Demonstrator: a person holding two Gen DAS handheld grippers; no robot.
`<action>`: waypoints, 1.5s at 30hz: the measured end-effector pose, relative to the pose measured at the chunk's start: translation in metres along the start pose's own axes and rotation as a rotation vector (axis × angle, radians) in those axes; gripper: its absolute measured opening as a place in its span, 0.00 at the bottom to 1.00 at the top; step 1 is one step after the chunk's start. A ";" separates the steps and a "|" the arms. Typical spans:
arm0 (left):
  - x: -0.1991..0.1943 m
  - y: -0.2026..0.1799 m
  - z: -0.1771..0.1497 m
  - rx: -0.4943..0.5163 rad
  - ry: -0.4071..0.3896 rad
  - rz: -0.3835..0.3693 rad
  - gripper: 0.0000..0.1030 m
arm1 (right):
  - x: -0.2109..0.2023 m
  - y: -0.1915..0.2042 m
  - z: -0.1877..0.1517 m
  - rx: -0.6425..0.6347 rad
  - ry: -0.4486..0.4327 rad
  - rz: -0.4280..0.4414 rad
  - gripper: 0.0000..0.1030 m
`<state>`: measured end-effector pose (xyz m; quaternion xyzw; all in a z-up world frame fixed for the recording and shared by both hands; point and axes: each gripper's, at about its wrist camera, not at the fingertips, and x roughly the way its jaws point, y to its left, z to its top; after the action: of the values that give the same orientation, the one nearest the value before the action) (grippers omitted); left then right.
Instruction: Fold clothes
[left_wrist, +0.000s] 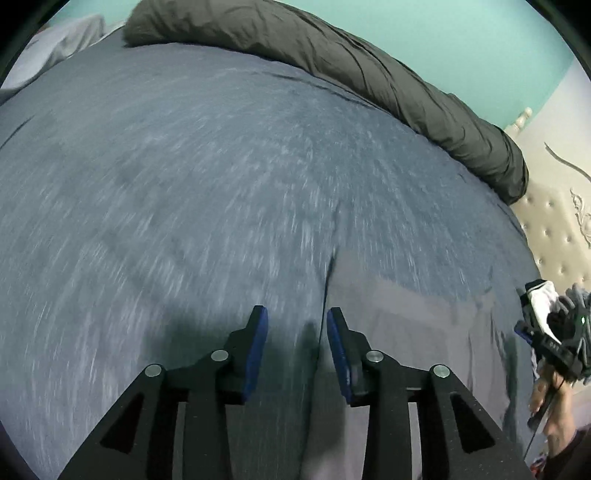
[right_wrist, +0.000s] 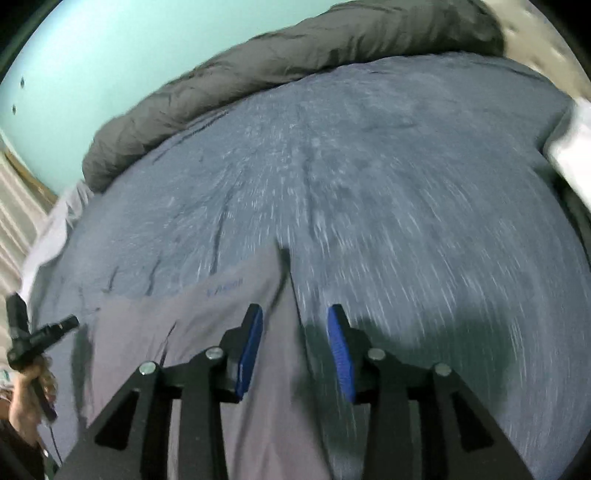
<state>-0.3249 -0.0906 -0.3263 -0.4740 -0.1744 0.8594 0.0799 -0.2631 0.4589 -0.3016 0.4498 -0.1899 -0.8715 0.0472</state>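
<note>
Both your grippers, left gripper (left_wrist: 297, 314) and right gripper (right_wrist: 295, 312), have jaws apart, gripping nothing. Your grey garment (right_wrist: 207, 332) lies flat at the bed's (left_wrist: 184, 184) near edge, under both.

A pale grey garment (right_wrist: 207, 332) lies spread flat on the blue-grey bed (right_wrist: 369, 166), at the bed's near edge. Its cloth is smooth with a few shallow creases, and small blue lettering, too blurred to read, sits near its far edge. That edge runs straight across the bed, well short of the dark rolled duvet (right_wrist: 258, 74).
</note>
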 end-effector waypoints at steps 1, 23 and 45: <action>-0.009 0.003 -0.013 -0.006 -0.002 -0.004 0.37 | -0.013 -0.002 -0.013 0.022 -0.006 0.010 0.37; -0.037 0.011 -0.123 -0.044 -0.021 -0.005 0.38 | -0.045 -0.016 -0.118 0.295 -0.077 0.065 0.45; -0.047 0.030 -0.128 -0.091 -0.045 -0.070 0.02 | -0.049 -0.037 -0.120 0.306 -0.106 0.059 0.02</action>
<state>-0.1909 -0.1039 -0.3631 -0.4512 -0.2315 0.8577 0.0843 -0.1346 0.4705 -0.3405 0.3992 -0.3358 -0.8531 -0.0062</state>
